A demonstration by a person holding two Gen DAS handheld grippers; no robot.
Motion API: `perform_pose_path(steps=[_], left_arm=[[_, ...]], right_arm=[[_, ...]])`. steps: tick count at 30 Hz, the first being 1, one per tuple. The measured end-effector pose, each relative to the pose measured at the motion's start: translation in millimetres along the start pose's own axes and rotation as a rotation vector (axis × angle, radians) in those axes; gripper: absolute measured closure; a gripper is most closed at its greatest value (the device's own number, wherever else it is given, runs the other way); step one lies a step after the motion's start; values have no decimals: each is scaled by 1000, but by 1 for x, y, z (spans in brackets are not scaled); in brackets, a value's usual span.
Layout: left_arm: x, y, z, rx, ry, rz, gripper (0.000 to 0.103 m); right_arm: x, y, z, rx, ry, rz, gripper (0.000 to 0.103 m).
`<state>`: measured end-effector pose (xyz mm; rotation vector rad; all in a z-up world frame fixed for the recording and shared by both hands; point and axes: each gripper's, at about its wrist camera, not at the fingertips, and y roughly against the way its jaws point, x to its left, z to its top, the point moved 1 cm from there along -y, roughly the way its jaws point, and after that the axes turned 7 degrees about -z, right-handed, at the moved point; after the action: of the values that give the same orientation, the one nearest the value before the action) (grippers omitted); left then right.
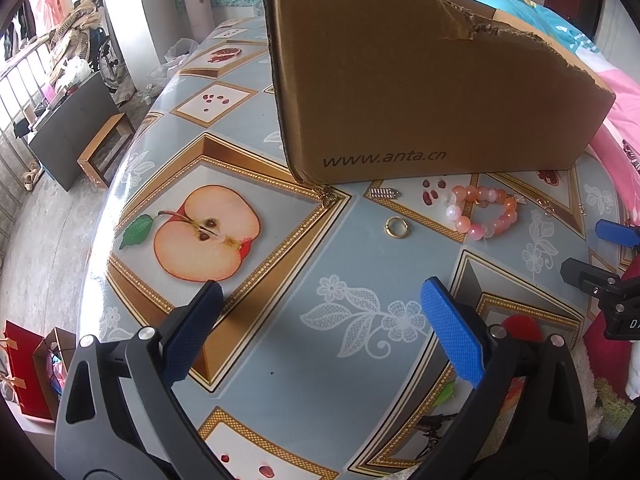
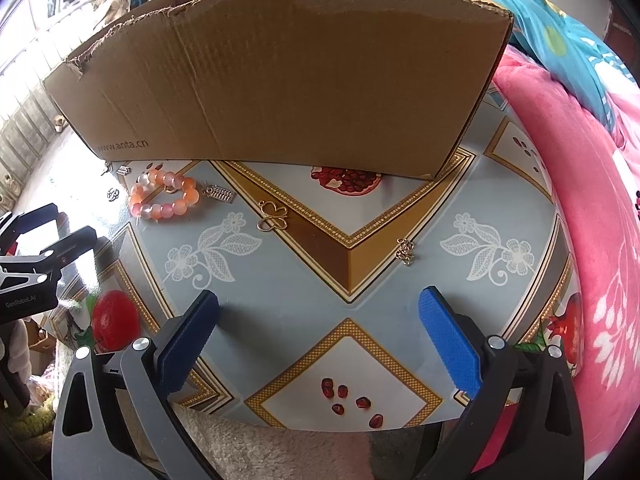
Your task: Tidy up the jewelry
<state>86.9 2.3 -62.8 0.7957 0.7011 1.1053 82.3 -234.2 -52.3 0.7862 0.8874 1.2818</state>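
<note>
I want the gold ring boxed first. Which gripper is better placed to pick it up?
Left. The gold ring lies ahead of the open left gripper; the right gripper faces a different patch of table.

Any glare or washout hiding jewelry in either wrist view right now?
Right wrist view: window glare washes out the tabletop's left edge, so the small charms near the bead bracelet are hard to read. Left wrist view: evenly lit, gold ring crisp; fisheye bends the cardboard box.

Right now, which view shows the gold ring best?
The left wrist view: the gold ring lies in the open on the tablecloth, left of the bead bracelet, lit evenly. In the right wrist view that spot is at the glare-washed left edge, and I cannot make the ring out there.
</note>
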Motion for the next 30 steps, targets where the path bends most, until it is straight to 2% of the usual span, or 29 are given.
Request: perform_pose_path(steps=[3, 6, 11, 15, 17, 22, 27, 30], left_arm=[[0, 0, 0, -1, -3, -2, 7], [0, 1, -1, -2, -6, -4, 7], [0, 2, -2, -13, -15, -11, 7], [1, 5, 0, -28, -34, -18, 8], [3, 11, 2, -61, -35, -32, 9], [2, 23, 14, -131, -64, -60, 34], [-3, 17, 23, -123, -126, -81, 52], [-3, 9, 28, -98, -152, -71, 65]], right_arm=[[-2, 1, 1, 3, -10, 14, 6], [-6, 9, 1, -14, -55, 70, 8], [2, 37, 4, -133, -24, 103, 14], [12, 54, 8, -215, 5, 164, 23], [17, 59, 10, -239, 22, 201, 29], [40, 65, 11, -253, 91, 275, 43], [63, 57, 9, -225, 144, 350, 54], [74, 52, 10, -205, 166, 390, 54]])
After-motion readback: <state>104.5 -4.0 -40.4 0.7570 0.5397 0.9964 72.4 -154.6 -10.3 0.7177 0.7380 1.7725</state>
